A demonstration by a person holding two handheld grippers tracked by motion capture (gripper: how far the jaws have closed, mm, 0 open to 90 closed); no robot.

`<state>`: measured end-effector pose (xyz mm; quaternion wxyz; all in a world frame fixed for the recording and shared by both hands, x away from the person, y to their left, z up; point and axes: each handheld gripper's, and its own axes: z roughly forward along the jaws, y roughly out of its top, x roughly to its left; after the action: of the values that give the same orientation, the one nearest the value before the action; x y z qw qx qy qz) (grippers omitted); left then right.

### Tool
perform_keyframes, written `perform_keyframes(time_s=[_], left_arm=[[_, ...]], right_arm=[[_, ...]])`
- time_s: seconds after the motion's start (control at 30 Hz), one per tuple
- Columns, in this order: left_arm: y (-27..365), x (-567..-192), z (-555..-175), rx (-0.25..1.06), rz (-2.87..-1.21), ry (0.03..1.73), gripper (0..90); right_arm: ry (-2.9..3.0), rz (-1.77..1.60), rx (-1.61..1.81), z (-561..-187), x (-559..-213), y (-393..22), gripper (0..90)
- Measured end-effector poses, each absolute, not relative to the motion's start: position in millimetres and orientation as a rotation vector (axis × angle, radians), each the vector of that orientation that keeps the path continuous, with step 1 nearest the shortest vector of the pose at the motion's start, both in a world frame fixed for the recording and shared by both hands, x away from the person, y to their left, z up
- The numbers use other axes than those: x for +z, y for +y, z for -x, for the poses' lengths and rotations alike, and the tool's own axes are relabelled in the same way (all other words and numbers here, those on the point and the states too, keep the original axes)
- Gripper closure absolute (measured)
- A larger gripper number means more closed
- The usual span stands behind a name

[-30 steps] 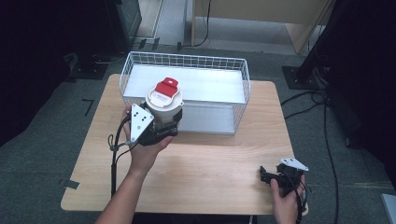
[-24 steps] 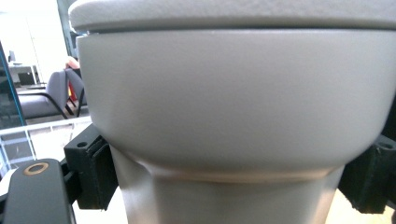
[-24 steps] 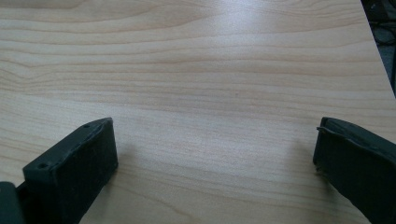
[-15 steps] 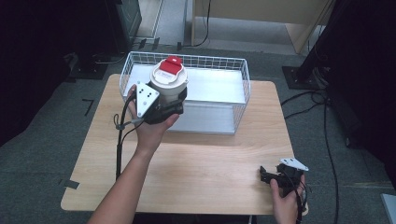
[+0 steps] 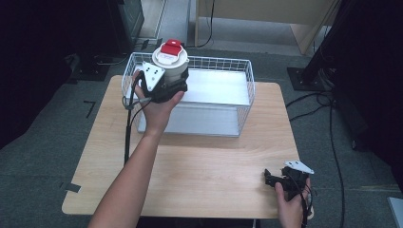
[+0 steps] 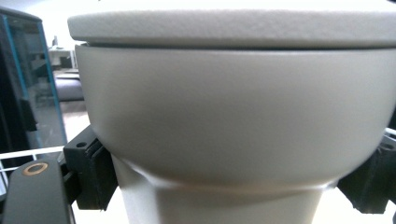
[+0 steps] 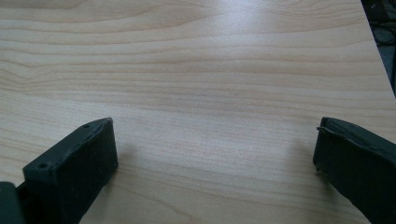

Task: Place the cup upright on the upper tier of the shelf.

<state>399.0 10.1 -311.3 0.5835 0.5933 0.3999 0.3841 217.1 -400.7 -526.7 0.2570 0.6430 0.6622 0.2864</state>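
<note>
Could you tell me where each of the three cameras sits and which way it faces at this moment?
High view: above the person's side, facing forward and down on the table and wire basket; both forearms and hands show.
Left gripper view: on the left gripper, facing the grey container clamped between its jaws.
Right gripper view: on the right gripper, facing the bare tabletop between its open jaws.
Shared: the high and left gripper views both show the container.

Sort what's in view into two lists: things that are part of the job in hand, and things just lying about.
Part of the job:
- grey container with a red-topped lid, gripped in the left tongs
- white wire basket, which the container is held over
- wooden table

Lying about:
- right tongs, open and idle low at the table's near right corner
- cables on the floor
</note>
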Motion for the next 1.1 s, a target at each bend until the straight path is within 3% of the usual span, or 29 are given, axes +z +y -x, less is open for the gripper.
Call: perform_keyframes(time_s=[0.43,1.0,1.1], left_arm=[[-2,-311,-437,0.946,-1.438,0.997,11.1],[3,-310,-429,0.931,-1.478,0.988,10.1],[6,-309,-428,0.908,-1.476,1.002,4.3]], right_arm=[[1.796,-1.742,0.778,-217,-527,-401,0.0],[1.796,-1.742,0.778,-217,-527,-401,0.0],[1.796,-1.742,0.778,-217,-527,-401,0.0]])
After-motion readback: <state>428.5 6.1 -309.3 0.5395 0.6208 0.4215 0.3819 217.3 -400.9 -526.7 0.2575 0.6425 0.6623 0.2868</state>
